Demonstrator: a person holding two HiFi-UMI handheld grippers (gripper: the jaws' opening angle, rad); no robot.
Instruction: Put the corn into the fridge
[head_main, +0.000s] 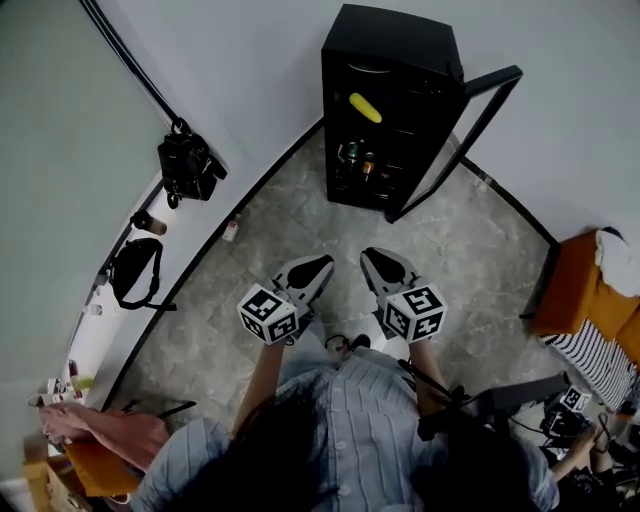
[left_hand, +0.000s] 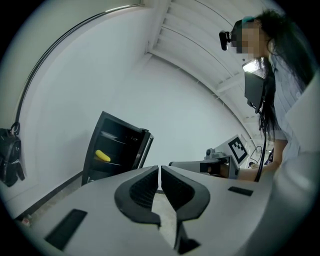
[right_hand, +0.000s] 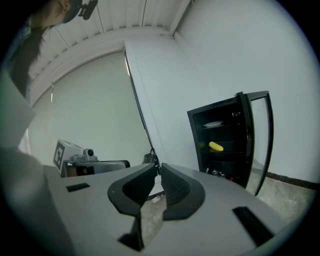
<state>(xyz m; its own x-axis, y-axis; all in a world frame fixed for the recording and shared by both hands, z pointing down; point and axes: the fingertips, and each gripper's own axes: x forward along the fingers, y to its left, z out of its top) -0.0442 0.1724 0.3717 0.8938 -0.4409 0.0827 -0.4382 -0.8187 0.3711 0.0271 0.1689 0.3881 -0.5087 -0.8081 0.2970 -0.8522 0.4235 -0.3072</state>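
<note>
The single corn (head_main: 365, 107), a yellow cob, lies on a middle shelf inside the one black fridge (head_main: 395, 40). The fridge's glass door (head_main: 470, 130) is swung wide open. By the look of it the placing is already done, and only the door might need closing.

The left tongs (head_main: 318, 266) are clenched, with just a thin slit between the ribbed pads and nothing in it. The right tongs (head_main: 378, 260) are likewise clenched on nothing. Both are well apart from the fridge and point roughly toward it over the stone floor (head_main: 470, 250).

The cob looks light and stiff, with a bumpy skin that should give the pads some bite. Its round body could roll on the shelf or twist out of a loose grip, so I would take hold across the thick middle, not at a tapered end.

Count: one cob, one fridge, one door, two tongs, and one plate (right_hand: 213, 124) on the shelf above the cob. On the lower shelf stand bottles (head_main: 358, 157), at least two, though the exact number is too dim to tell.
</note>
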